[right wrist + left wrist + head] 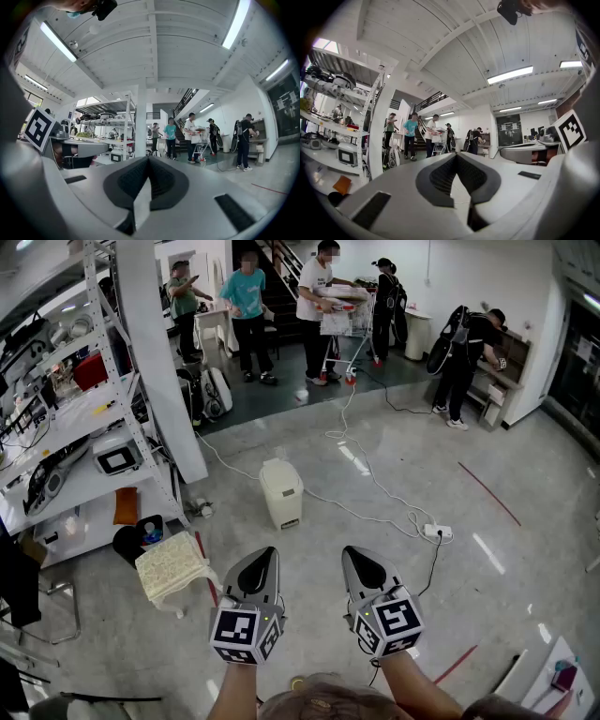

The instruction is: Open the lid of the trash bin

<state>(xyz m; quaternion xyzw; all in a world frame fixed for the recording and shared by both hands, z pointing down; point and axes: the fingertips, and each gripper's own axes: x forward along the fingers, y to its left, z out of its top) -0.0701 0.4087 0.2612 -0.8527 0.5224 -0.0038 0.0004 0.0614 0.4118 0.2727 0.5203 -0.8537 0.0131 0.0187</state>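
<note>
While both tools are held low and close to the body, the task looks to be at its very start, in the approach: the left gripper (263,557) and the right gripper (355,557) each have their jaws closed tip to tip with nothing between them, as their own views confirm. The cream trash bin (281,493) stands on the grey floor ahead of them, well apart from either tool, and its lid (278,471) sits down flat, so nothing has been opened yet. My guess is that the next move calls for walking forward and lowering one gripper to the lid's front edge, either to hook it with the closed tips or to part the jaws and pinch it; how the lid hinges cannot be made out from here. A white cable (361,513) lies on the floor from just beside the bin to a power strip (437,532) on the right and could catch a foot. A folded cream cloth (171,564) lies near the left gripper, beside the shelving rack (66,486) and the white pillar (159,362). Several people (248,310) stand far behind, clear of the path.
</note>
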